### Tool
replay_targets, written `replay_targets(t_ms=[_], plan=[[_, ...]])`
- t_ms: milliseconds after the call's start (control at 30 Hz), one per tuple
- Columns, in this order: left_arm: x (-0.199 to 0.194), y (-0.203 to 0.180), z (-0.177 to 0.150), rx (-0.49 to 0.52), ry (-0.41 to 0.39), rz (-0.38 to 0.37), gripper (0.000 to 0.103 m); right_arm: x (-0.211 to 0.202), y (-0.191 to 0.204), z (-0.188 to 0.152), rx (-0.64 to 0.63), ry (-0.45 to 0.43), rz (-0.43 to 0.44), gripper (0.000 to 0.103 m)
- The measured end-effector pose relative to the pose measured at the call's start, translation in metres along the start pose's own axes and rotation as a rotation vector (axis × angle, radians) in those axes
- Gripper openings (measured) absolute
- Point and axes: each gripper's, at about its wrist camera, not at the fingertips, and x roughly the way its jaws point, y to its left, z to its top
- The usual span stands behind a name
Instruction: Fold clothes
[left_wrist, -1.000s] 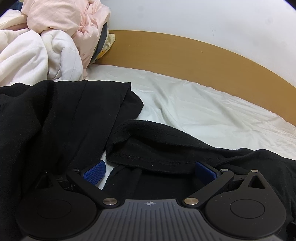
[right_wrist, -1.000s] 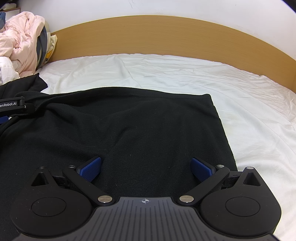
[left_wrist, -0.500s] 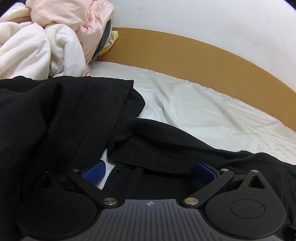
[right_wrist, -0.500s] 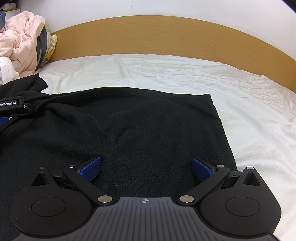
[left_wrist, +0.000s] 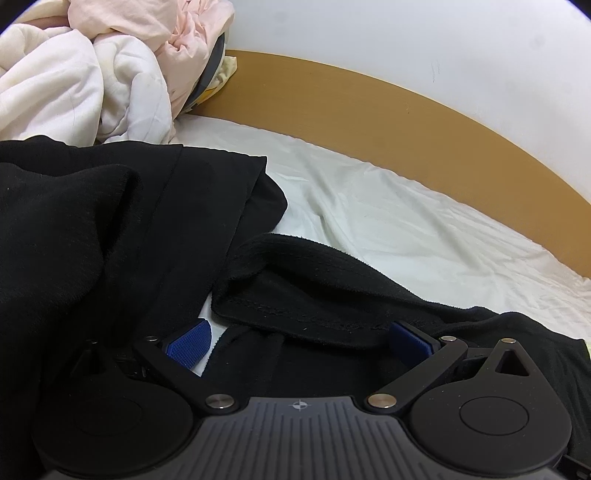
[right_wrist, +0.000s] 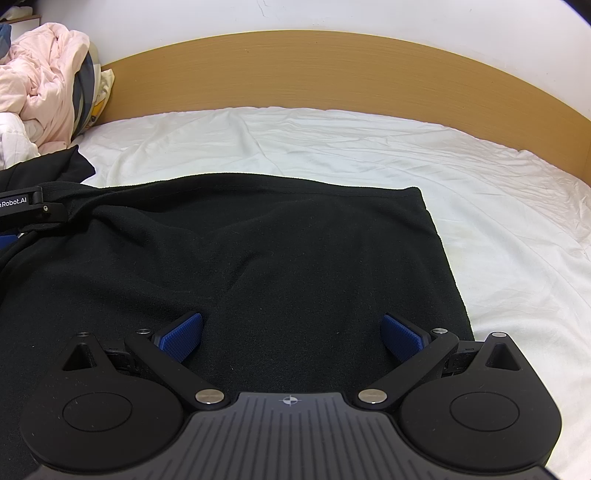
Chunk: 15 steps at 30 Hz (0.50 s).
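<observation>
Lying flat on the wrinkled white bedsheet (right_wrist: 332, 147), the fuzzy black fleece garment (right_wrist: 295, 251) shows a stitched hem. Over it, the left gripper (left_wrist: 299, 341) and right gripper (right_wrist: 291, 334) both stand spread wide.

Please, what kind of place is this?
Most likely a bedroom: a bed with a white sheet, a wooden headboard against a white wall, rumpled bedding piled at one end, and a black garment spread on the sheet.

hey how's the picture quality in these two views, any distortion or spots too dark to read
Left wrist view: fisheye bends the headboard into an arc; the black garment is too dark for fold detail. Right wrist view: same bowing, even light, sheet bright.
</observation>
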Motion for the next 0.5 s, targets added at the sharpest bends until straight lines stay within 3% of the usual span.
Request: replay_targets(t_ms=[500], plan=[[-0.0009, 0.0020, -0.0010, -0.018, -0.002, -0.019, 0.102, 0.0001, 0.0001, 0.0001, 0.000, 0.000, 0.000, 0.103]])
